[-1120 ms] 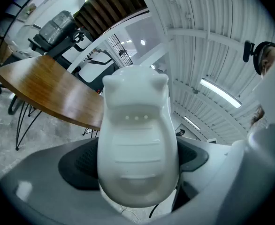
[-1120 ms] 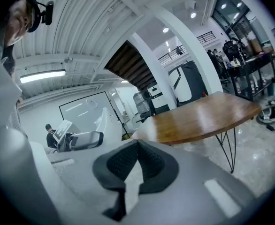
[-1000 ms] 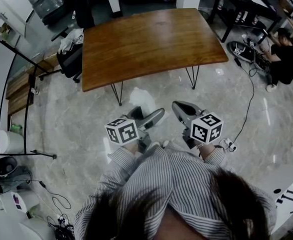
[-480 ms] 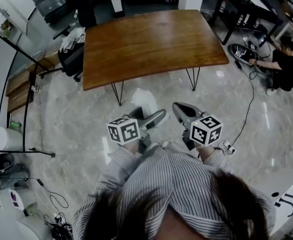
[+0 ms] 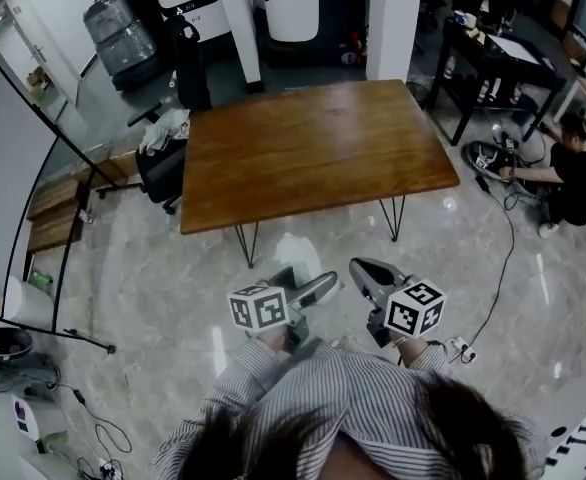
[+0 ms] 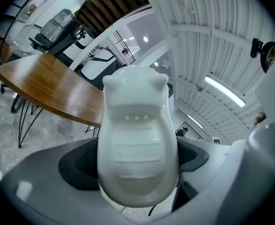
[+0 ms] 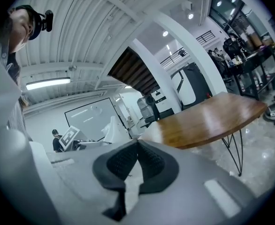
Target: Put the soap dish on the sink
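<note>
A white soap dish point(image 6: 137, 139) with ribs and small holes fills the middle of the left gripper view, and my left gripper point(image 6: 137, 162) is shut on its lower part. In the head view the soap dish point(image 5: 299, 255) sticks out forward from the left gripper point(image 5: 311, 290), above the marble floor just before the table. My right gripper point(image 5: 365, 270) is beside it, a little to the right. In the right gripper view its point(image 7: 136, 145) black pads meet at the tips with nothing between them. No sink shows in any view.
A brown wooden table point(image 5: 313, 148) on thin black legs stands straight ahead. A black chair point(image 5: 163, 166) is at its left end. A person point(image 5: 573, 176) sits on the floor at the right among cables. White pillars point(image 5: 391, 18) and dark desks point(image 5: 493, 53) stand behind.
The head view has tilted up, so the table and both grippers sit lower in the picture and more of the room behind shows. Both grippers keep their pose and grip.
</note>
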Tool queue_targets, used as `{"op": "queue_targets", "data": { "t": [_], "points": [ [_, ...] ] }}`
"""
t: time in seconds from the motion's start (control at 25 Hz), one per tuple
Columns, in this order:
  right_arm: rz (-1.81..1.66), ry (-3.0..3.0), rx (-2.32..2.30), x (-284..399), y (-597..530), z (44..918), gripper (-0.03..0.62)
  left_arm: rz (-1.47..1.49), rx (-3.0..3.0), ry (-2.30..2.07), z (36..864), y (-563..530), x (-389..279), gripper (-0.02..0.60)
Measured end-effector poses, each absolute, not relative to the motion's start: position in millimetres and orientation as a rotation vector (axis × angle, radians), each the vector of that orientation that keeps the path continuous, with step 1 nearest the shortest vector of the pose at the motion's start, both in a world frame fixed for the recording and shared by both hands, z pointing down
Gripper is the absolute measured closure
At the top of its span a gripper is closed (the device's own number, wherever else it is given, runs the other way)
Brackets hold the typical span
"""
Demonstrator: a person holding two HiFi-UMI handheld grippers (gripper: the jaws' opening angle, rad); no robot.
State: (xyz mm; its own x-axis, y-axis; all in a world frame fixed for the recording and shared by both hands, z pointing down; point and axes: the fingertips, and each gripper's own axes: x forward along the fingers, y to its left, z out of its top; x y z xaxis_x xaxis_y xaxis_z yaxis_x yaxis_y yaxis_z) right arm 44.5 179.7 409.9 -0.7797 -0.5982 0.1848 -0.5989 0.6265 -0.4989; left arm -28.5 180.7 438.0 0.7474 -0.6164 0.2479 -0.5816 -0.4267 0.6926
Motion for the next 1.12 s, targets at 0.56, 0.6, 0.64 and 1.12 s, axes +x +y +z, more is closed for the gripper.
{"op": "queue_targets", "data": {
  "t": [0.56, 0.6, 0.64, 1.12],
  "points": [
    [0.852, -2.758, 1.116, 80.8, 152.4, 433.5, 0.592, -0.042, 2.09, -0.89, 454.9, 149.5, -3.8, 0.112],
    [0.849, -2.756, 1.12, 80.3, 145.2, 434.2, 0.592, -0.043, 2.094, -0.89, 455.1, 142.5, -4.7, 0.112],
    [0.847, -2.752, 1.122, 79.5, 137.3, 435.4, 0.592, -0.045, 2.095, -0.892, 455.9, 134.4, -5.9, 0.112],
    [0.803, -2.73, 1.184, 50.0, -9.7, 436.6, 0.592, -0.042, 2.122, -0.87, 457.8, -17.0, -36.3, 0.112]
  ]
}}
